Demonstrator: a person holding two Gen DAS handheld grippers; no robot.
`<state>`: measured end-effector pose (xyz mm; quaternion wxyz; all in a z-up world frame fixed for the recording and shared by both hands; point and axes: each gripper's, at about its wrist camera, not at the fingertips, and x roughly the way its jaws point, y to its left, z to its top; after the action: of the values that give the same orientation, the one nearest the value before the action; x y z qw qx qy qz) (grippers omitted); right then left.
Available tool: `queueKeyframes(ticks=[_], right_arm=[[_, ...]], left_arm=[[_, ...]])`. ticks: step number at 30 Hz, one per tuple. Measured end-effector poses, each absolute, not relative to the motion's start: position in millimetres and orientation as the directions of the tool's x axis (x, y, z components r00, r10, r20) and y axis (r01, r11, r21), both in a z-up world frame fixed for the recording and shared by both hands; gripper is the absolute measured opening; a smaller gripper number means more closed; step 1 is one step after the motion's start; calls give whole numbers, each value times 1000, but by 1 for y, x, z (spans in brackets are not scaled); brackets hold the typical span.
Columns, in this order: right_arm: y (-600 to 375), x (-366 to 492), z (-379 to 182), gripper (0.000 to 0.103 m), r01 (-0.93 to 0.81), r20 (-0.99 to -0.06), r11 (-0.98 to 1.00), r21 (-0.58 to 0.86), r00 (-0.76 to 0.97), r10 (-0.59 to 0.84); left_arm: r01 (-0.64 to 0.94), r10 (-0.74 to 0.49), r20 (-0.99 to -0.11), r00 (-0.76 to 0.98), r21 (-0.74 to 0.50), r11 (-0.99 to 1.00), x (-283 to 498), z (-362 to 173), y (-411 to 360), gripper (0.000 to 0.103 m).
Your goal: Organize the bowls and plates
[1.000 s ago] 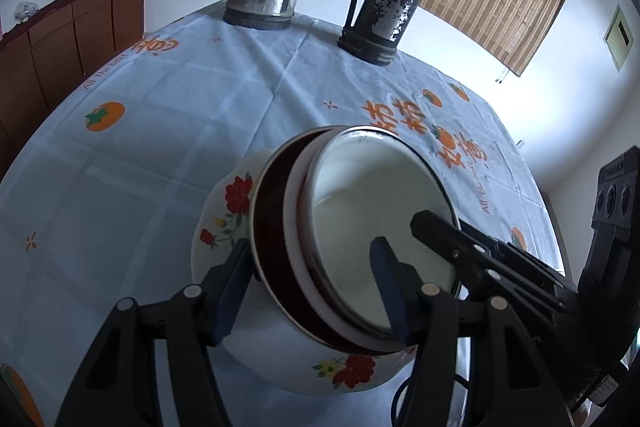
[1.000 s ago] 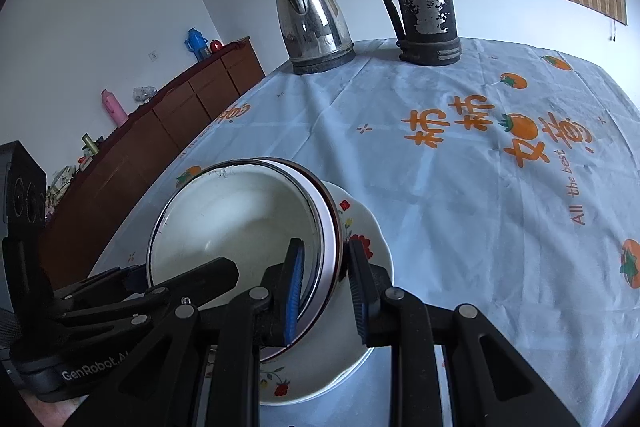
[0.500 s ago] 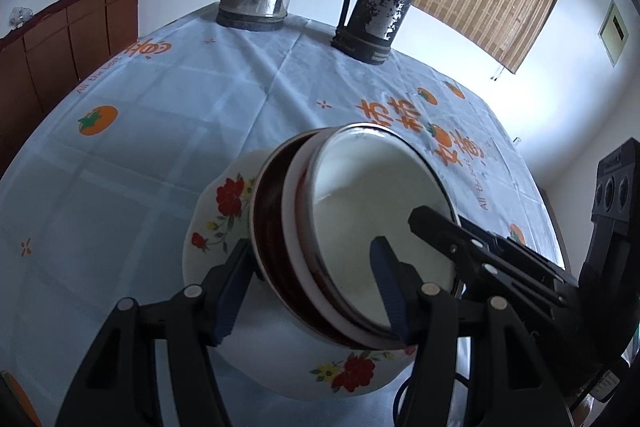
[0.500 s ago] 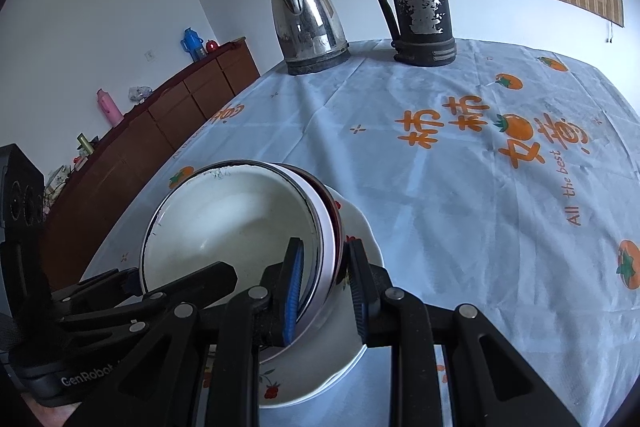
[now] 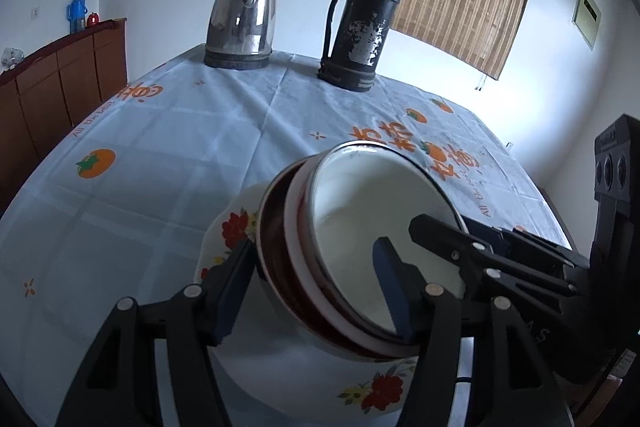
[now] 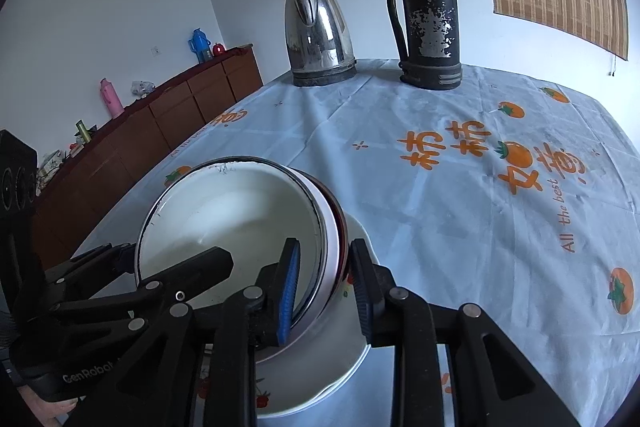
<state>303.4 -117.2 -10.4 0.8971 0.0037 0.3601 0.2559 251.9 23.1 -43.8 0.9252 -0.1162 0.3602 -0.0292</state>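
Note:
A stack of nested bowls sits on a white flowered plate: a white enamel bowl [image 5: 384,211] inside dark red-rimmed ones [image 5: 280,251]. Both grippers hold it above the table. My left gripper [image 5: 316,291] is shut on the stack's near-left rim, one finger inside the white bowl, one outside against the flowered plate [image 5: 304,383]. My right gripper [image 6: 324,287] is shut on the opposite rim, blue pad inside the white bowl [image 6: 240,223], other finger outside above the plate [image 6: 320,371]. Each gripper shows in the other's view.
A steel kettle [image 5: 242,17] and a worn black thermos [image 5: 362,21] stand at the table's far edge. The table has a pale blue cloth with orange prints [image 6: 460,155]. A brown sideboard [image 6: 168,115] runs along the left wall.
The stack and both grippers have risen and tilted a little; the kettle and thermos appear lower and farther in view. The grips are unchanged.

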Motion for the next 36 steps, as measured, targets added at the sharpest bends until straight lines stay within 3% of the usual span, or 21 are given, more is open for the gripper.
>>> queueKeyframes(ticks=[6, 11, 14, 16, 20, 36], right_arm=[[-117, 297, -3, 39, -479, -612, 859, 181, 629, 480], [-120, 280, 15, 51, -486, -515, 864, 129, 712, 477], [-125, 270, 26, 56, -467, -432, 880, 91, 777, 457], [-127, 265, 31, 59, -446, -385, 893, 60, 815, 433], [-129, 255, 40, 66, -393, -301, 920, -2, 877, 374], [-140, 260, 45, 70, -334, -253, 942, 21, 910, 328]], left_arm=[[-29, -85, -629, 772, -169, 985, 246, -32, 26, 66], [-30, -43, -545, 838, -124, 992, 240, -10, 28, 70], [-30, -18, -462, 887, -96, 995, 240, 1, 26, 78], [-44, 12, -406, 914, -70, 997, 239, 3, 24, 88], [-55, 31, -323, 946, -64, 996, 233, 0, 27, 96], [-46, 18, -321, 947, -80, 996, 234, -3, 30, 102]])
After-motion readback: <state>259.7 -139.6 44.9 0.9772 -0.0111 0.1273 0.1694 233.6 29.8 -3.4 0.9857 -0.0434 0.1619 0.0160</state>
